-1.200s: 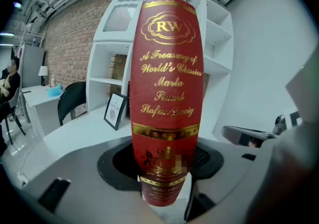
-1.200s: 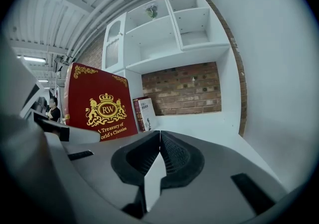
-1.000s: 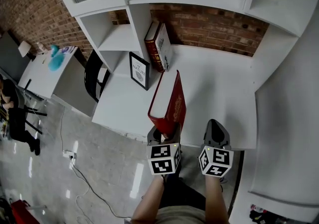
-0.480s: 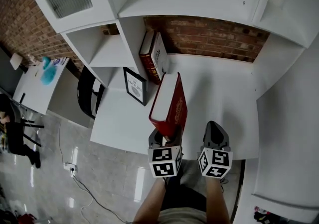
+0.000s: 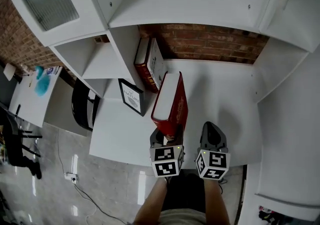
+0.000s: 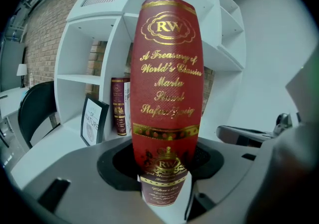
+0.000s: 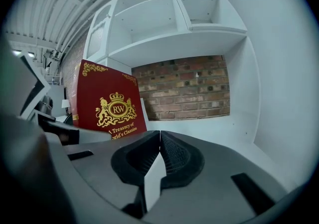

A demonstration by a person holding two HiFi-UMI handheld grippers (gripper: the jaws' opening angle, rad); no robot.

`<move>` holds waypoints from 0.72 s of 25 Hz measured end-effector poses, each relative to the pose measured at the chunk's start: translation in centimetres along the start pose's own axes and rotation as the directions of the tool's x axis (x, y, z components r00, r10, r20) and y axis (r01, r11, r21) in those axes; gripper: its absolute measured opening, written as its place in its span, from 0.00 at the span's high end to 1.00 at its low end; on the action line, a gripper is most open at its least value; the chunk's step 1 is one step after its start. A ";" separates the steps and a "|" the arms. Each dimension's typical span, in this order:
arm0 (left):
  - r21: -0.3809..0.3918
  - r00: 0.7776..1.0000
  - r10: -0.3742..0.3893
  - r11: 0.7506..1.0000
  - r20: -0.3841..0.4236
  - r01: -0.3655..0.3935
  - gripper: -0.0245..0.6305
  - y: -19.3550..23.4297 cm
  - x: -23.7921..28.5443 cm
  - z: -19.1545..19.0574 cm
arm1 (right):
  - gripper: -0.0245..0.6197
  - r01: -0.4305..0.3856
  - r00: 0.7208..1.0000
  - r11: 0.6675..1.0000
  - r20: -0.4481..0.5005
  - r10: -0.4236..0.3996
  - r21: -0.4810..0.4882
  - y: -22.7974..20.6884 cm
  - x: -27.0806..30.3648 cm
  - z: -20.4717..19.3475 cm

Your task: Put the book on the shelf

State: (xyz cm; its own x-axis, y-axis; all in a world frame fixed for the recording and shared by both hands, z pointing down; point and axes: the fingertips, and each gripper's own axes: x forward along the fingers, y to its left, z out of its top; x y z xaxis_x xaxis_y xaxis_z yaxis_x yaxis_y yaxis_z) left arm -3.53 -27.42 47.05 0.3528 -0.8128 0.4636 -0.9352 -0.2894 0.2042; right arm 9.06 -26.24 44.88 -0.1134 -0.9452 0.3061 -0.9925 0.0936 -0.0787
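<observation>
Left gripper [image 5: 165, 138] is gripping the red book [image 5: 171, 100] upright; right gripper [image 5: 212, 136] is sitting closed, empty. Book isn't resting on the shelf [image 5: 98, 62] yet.

Right of the standing books [image 5: 148, 65], the table [image 5: 220, 94] lies bare back to the brick wall [image 5: 210, 44]; left of them, the shelf wall [image 5: 122, 51] and a framed sign [image 5: 131, 97] block me.

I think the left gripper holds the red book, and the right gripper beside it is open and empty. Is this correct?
Not fully. The right gripper is empty, but it is shut, not open: the right gripper view shows its two jaws pressed together with nothing between them. The rest is right: the left gripper holds the red book, and the right one is beside it.
</observation>
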 end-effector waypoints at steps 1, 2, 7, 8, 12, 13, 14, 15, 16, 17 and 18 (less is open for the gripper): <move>0.002 1.000 -0.001 1.000 -0.002 0.001 0.59 0.1 0.3 0.1 | 0.94 0.003 1.000 1.000 -0.002 -0.003 0.000 0.0 0.2 0.0; 0.002 1.000 -0.004 1.000 -0.004 0.004 0.59 0.2 0.7 0.2 | 0.94 0.008 1.000 1.000 -0.005 -0.008 0.002 -0.2 0.3 0.0; -0.021 1.000 -0.021 1.000 -0.020 0.021 0.59 0.1 2.4 0.3 | 0.94 0.047 0.999 0.999 -0.020 -0.046 0.013 -1.9 0.9 -0.4; -0.020 1.000 -0.018 1.000 -0.021 0.018 0.59 0.1 2.7 0.4 | 0.94 0.051 0.998 0.999 -0.023 -0.050 0.015 -2.2 1.1 -0.4; -0.007 1.000 -0.005 1.000 -0.023 0.005 0.59 0.0 4.1 0.9 | 0.94 0.051 0.998 0.999 -0.031 -0.051 0.018 -3.1 2.3 -0.4; -0.003 1.000 0.002 1.000 -0.023 -0.002 0.59 0.1 4.6 1.0 | 0.94 0.047 0.998 0.999 -0.032 -0.046 0.017 -3.2 2.7 -0.4; 0.000 1.000 0.009 1.000 -0.021 -0.009 0.59 0.1 5.1 1.2 | 0.94 0.041 0.999 0.999 -0.032 -0.040 0.016 -3.3 3.2 -0.3; 0.001 1.000 0.016 1.000 -0.019 -0.016 0.59 0.1 5.6 1.3 | 0.94 0.035 0.999 0.999 -0.032 -0.035 0.015 -3.5 3.7 -0.1; 0.000 1.000 0.021 1.000 -0.018 -0.021 0.59 0.1 6.1 1.5 | 0.94 0.030 0.999 0.999 -0.032 -0.030 0.014 -3.6 4.2 0.1; -0.002 1.000 0.024 1.000 -0.019 -0.024 0.59 0.0 6.7 1.6 | 0.94 0.026 0.999 1.000 -0.032 -0.025 0.013 -3.8 4.7 0.3; -0.006 0.999 0.025 1.000 -0.021 -0.025 0.59 -0.1 7.3 1.7 | 0.94 0.021 0.999 1.000 -0.032 -0.021 0.011 -4.0 5.2 0.5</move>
State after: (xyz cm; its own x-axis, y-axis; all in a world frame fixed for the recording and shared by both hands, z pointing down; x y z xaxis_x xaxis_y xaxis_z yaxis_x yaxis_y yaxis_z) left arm -0.92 -34.16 48.96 0.3303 -0.8086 0.4868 -0.9434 -0.2662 0.1979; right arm 12.51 -31.64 46.31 -0.0941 -0.9365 0.3377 -0.9941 0.0699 -0.0831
